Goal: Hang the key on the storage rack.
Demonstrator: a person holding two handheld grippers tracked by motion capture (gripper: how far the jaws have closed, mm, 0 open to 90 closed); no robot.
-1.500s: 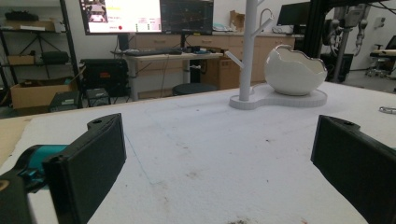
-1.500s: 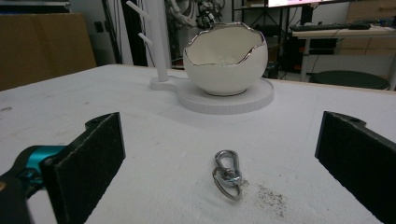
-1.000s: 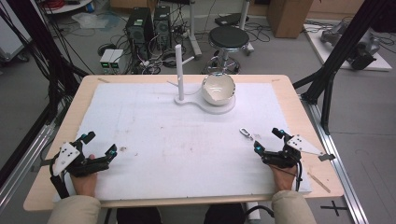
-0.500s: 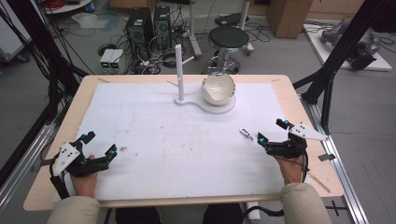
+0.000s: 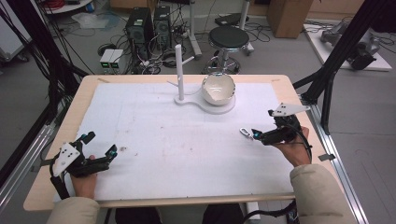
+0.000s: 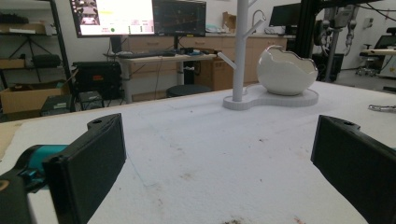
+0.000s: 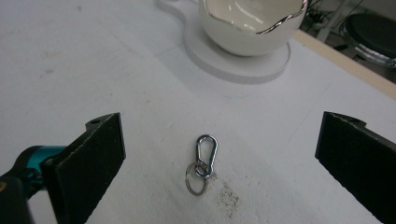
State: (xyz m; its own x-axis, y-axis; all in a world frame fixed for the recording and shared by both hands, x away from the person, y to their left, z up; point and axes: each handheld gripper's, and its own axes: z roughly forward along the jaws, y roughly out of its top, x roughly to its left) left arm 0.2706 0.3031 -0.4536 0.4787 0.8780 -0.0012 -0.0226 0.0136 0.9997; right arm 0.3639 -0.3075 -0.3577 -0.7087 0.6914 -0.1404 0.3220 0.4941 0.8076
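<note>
1. A pale wooden table (image 5: 56, 135) is covered by a white foam mat (image 5: 187, 144); faint brown stains are seen on the mat.
2. A small silver metal carabiner clip with a key ring attached (image 7: 201, 163) is seen lying flat on the mat, right of centre, apart from everything else. In the high view it is found at (image 5: 244, 132), just beside the tips of the right gripper.
3. The right gripper (image 5: 262, 136) is held by the person's right hand (image 5: 294, 148) low over the mat, pointed toward the clip. In the right gripper view its black jaws are spread wide, with the clip lying between them and untouched.
4. The left gripper (image 5: 99, 150) is held at the near left corner of the mat by the left hand (image 5: 84, 182). Its jaws are likewise parted, and nothing is gripped.
5. At the far middle of the mat a white stand with a flat base and an upright branched post (image 5: 179, 74) is placed. A white egg-shaped ceramic bowl with a jagged silver rim (image 5: 218, 88) is seated on the same base, right of the post.
6. A black round stool (image 5: 229, 37) is noted on the floor beyond the table.
</note>
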